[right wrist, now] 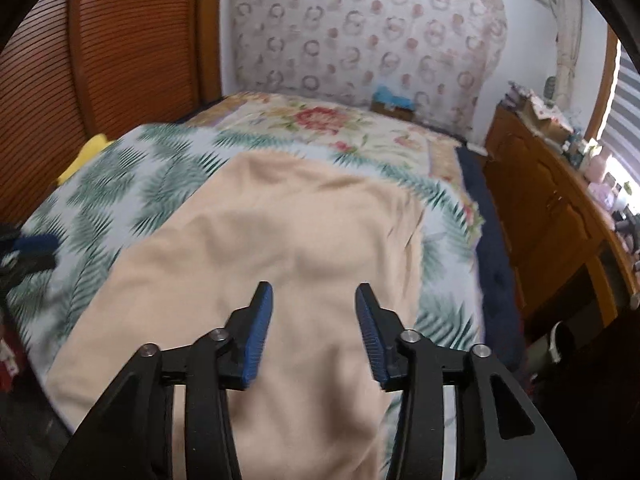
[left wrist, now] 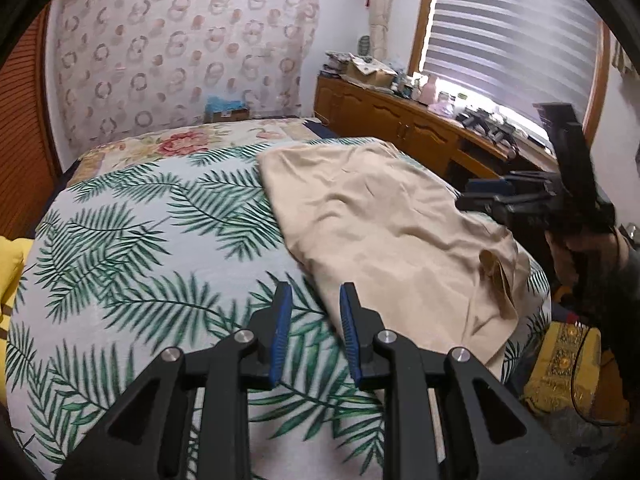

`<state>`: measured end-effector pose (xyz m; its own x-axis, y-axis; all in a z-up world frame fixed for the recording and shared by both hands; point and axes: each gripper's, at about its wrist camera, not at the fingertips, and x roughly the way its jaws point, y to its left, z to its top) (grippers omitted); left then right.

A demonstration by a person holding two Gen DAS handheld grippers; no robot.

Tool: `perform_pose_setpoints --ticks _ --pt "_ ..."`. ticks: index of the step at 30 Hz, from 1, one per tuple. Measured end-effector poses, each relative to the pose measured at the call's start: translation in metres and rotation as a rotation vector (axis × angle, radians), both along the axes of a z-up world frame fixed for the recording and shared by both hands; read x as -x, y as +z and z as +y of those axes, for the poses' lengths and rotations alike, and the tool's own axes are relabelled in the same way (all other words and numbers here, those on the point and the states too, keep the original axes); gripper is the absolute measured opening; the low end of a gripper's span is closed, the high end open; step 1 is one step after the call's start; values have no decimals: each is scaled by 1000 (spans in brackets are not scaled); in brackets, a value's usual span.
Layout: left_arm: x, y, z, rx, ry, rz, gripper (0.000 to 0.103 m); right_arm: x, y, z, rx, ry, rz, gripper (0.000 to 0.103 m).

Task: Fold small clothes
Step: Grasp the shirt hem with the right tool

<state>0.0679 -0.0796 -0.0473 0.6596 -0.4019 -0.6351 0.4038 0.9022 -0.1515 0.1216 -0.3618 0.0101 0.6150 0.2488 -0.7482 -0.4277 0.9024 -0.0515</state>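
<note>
Beige cotton garment (right wrist: 256,264) lies flat on the palm-leaf printed bedspread (left wrist: 132,248); both grippers empty.

Right gripper (right wrist: 314,292) hangs directly over the garment, jaws parted, nothing between them; it is judged the nearer. Left gripper (left wrist: 316,292) has jaws narrowly apart, gripping nothing, cloth edge at its 1 o'clock. The garment's long axis runs 6 to 12 o'clock in the right wrist view.

A palm-leaf bedspread (left wrist: 132,240), a wooden cabinet (left wrist: 384,120), and a striped blind (left wrist: 516,36).
</note>
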Motion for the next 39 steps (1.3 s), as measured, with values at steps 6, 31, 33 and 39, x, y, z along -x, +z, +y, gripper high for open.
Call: perform_pose_setpoints --ticks 6,31,33,39 --pt "2 -7 -12 -3 -26 18 22 42 -15 7 -22 37 54 48" --pt "9 -25 -32 -19 -108 109 22 103 -30 -50 -35 7 110 6" --pt "12 -25 -32 -30 -108 113 22 104 -28 -55 -31 -19 99 6" --pt "19 -28 -26 -41 -98 132 22 102 -21 -66 -21 -87 35 38"
